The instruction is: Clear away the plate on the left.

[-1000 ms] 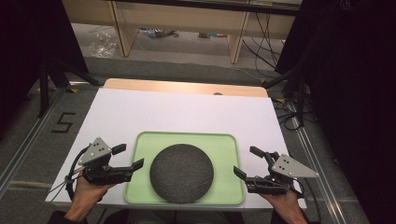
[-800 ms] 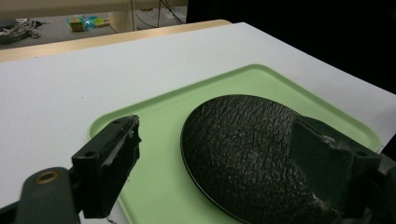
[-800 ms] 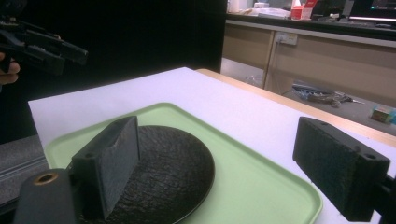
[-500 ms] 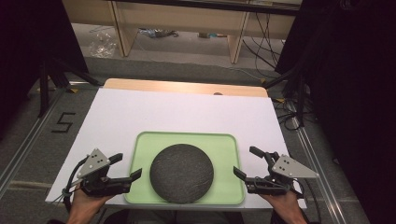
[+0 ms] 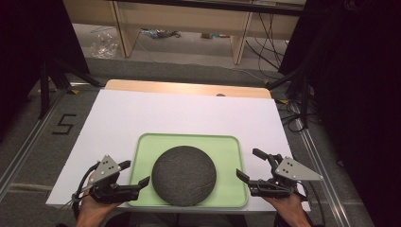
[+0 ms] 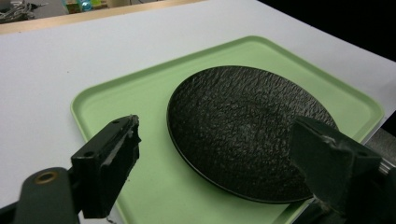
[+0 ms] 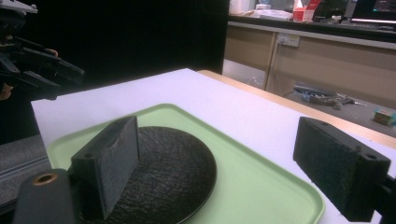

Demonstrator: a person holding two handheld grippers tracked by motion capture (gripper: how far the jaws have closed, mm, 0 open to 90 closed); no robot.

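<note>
A round black textured plate (image 5: 184, 175) lies in a light green tray (image 5: 142, 142) near the front edge of the white table. My left gripper (image 5: 137, 172) is open at the tray's front left corner, one jaw over the tray's rim. In the left gripper view the plate (image 6: 247, 126) sits on the tray (image 6: 140, 93) between and beyond the wide-apart pads (image 6: 116, 158). My right gripper (image 5: 247, 163) is open at the tray's right side. The right gripper view has the plate (image 7: 173, 163) and tray (image 7: 261, 186) ahead of its empty pads (image 7: 341, 168), with the left gripper (image 7: 42, 70) far off.
The white table top (image 5: 189, 113) stretches behind the tray, with a wooden strip (image 5: 189, 88) along its far edge. Beyond it are shelves and cables (image 5: 265, 33) on the floor. A "5" mark (image 5: 64, 124) is on the floor at left.
My left gripper has drawn back toward the table's front edge and shifted slightly right toward the tray's corner. The right gripper, plate and tray have stayed put.
</note>
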